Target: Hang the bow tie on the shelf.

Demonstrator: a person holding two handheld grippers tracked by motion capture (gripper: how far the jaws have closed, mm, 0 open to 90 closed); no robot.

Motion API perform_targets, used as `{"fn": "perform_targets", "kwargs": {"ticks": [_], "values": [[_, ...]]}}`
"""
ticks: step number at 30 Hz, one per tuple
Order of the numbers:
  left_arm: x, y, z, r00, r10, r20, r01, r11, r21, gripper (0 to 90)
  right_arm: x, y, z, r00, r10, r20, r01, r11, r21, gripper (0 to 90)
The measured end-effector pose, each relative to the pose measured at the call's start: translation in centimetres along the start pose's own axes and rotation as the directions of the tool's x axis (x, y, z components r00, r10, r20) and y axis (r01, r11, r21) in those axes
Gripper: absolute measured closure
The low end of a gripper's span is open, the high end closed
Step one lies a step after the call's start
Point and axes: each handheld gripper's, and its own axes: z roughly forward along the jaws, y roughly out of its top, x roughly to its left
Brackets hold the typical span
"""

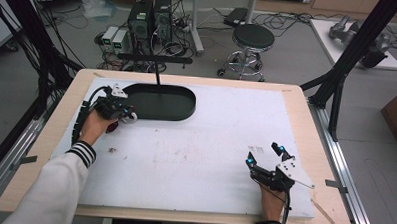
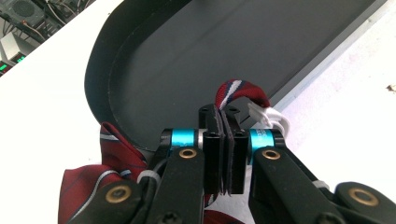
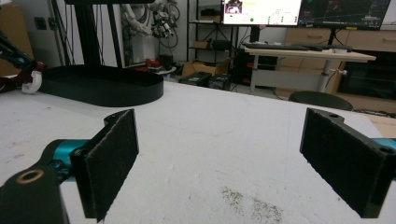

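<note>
A dark red tie with white and blue stripes (image 2: 108, 161) bunches under my left gripper (image 2: 223, 122), whose jaws are shut on a strap of it (image 2: 243, 91); a white clip (image 2: 271, 117) hangs beside the strap. In the high view the left gripper (image 1: 122, 111) sits at the near left rim of the black oval tray (image 1: 184, 105), with red cloth (image 1: 112, 126) below the hand. My right gripper (image 1: 265, 153) rests at the front right of the white mat (image 1: 210, 147), its jaws wide apart with nothing between them. Its black pads (image 3: 112, 158) frame bare mat, and the tray (image 3: 100, 86) lies far left.
A black post (image 1: 158, 70) with a crossbar rises from the tray's far side. Beyond the table stand a black stool (image 1: 252, 39), computer towers (image 1: 149, 20) and cables on the floor. Black frame legs (image 1: 353, 52) flank the right edge. A dark smudge (image 3: 252, 205) marks the mat.
</note>
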Motion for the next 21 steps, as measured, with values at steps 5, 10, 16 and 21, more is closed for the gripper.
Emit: {"fn": "perform_targets", "kwargs": {"ticks": [5, 10, 16, 21], "values": [[0.1, -0.1, -0.3, 0.9999, -0.013, 0.000, 0.013, 0.9998, -0.016, 88.3, 0.0, 0.0, 0.0, 1.0000, 0.004, -0.001, -0.004, 1.000, 0.002, 10.7], [0.2, -0.2, -0.6, 0.9997, -0.023, -0.001, 0.023, 0.9988, -0.042, 88.3, 0.0, 0.0, 0.0, 1.0000, 0.002, -0.001, -0.002, 1.000, 0.000, 10.7], [0.7, -0.2, -2.0, 0.9990, -0.043, -0.013, 0.041, 0.9919, -0.120, 88.3, 0.0, 0.0, 0.0, 1.0000, 0.000, -0.001, 0.000, 1.000, 0.000, 10.7], [1.0, -0.1, -3.2, 0.9982, -0.058, -0.013, 0.055, 0.9832, -0.174, 88.3, 0.1, 0.0, 0.0, 1.0000, 0.002, -0.002, -0.002, 1.000, 0.003, 10.7]]}}
